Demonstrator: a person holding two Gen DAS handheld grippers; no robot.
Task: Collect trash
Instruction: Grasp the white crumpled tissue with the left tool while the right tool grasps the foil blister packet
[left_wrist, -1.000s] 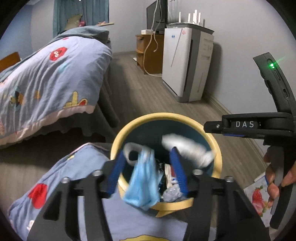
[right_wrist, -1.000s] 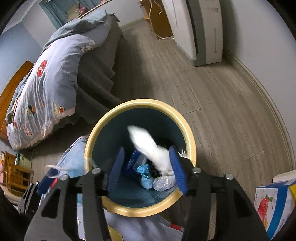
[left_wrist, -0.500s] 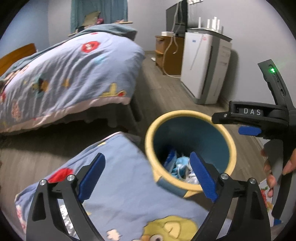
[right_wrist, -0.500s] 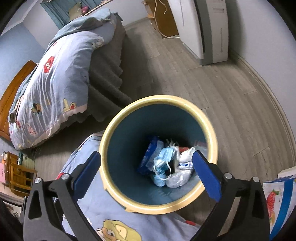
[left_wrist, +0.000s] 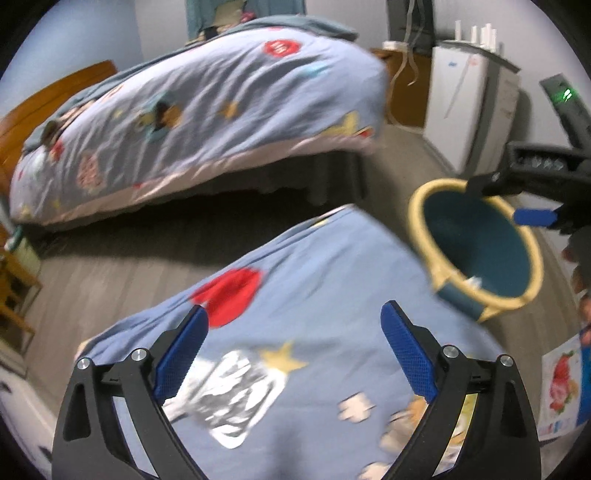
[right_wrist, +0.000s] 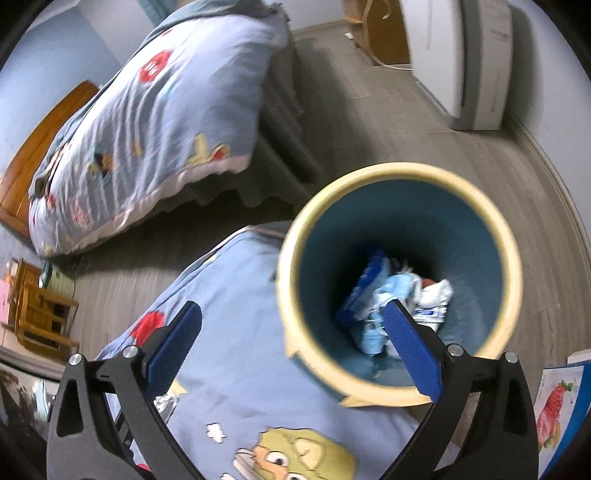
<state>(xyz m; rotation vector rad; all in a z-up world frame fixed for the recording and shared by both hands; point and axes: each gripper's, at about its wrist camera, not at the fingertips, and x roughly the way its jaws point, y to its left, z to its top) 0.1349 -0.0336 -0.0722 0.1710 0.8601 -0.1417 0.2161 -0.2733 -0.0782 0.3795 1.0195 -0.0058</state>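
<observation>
A round bin with a yellow rim and teal inside stands on the floor beside a blue cartoon-print blanket. At its bottom lies trash: a blue face mask, white wrappers, a blue packet. My right gripper hangs open and empty over the bin's left rim. My left gripper stands open and empty above the blanket, and a crumpled silver foil wrapper lies just below its fingers. In the left wrist view the bin sits at the right, with the right gripper over it.
A bed with a matching blue quilt fills the back left. A white appliance and a wooden cabinet stand along the right wall. A strawberry-print carton sits at the right edge. Small wooden furniture stands far left on grey plank floor.
Both grippers opened wide and dropped the blue mask and white wrapper into the bin. Both then swung left, so the bin slid right and the foil wrapper came into the left view.
</observation>
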